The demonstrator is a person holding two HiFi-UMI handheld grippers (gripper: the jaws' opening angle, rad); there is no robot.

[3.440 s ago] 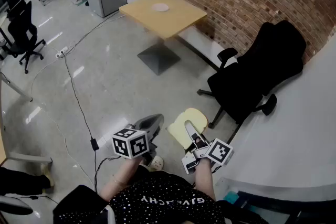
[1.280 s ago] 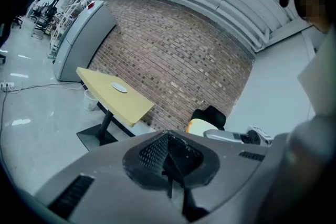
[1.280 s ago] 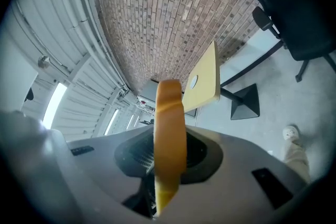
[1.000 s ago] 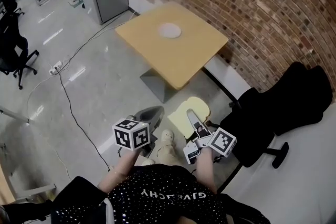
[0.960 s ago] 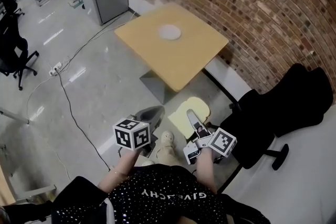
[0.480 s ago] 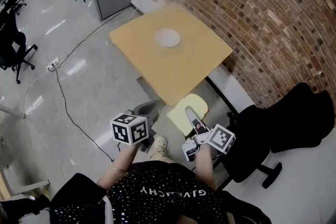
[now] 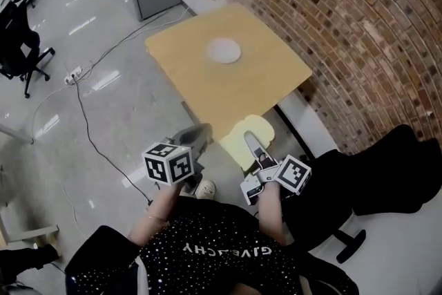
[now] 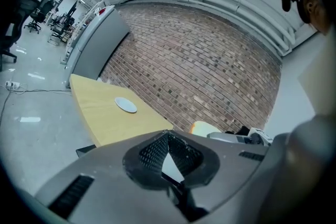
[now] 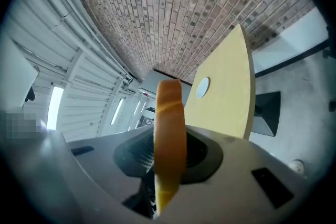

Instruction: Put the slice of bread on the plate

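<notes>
The bread (image 9: pixel 169 139) is clamped upright, edge-on, between the jaws of the right gripper (image 7: pixel 257 150), and is carried in the air at the near edge of the table (image 7: pixel 181 72). It has not yet been brought to the plate (image 7: pixel 224 50), which lies well apart from it, near the middle of the tabletop. Compared with a second ago, the table and plate are seen closer and lower in the head view, and the slice now overlaps the table's near edge, where it was held over the floor before. The grip itself has not been changed. From this it is judged that the approach is nearly done and that a reach across the table is called for next.

The left gripper (image 8: pixel 168 137) is held beside the right one with its jaws together and nothing between them.

The lower part of the slice is hidden inside the right jaws, so how deep it is gripped cannot be told. In the head view the left jaws are largely covered by their marker cube. The plate is too small for any detail on it to be made out.
</notes>
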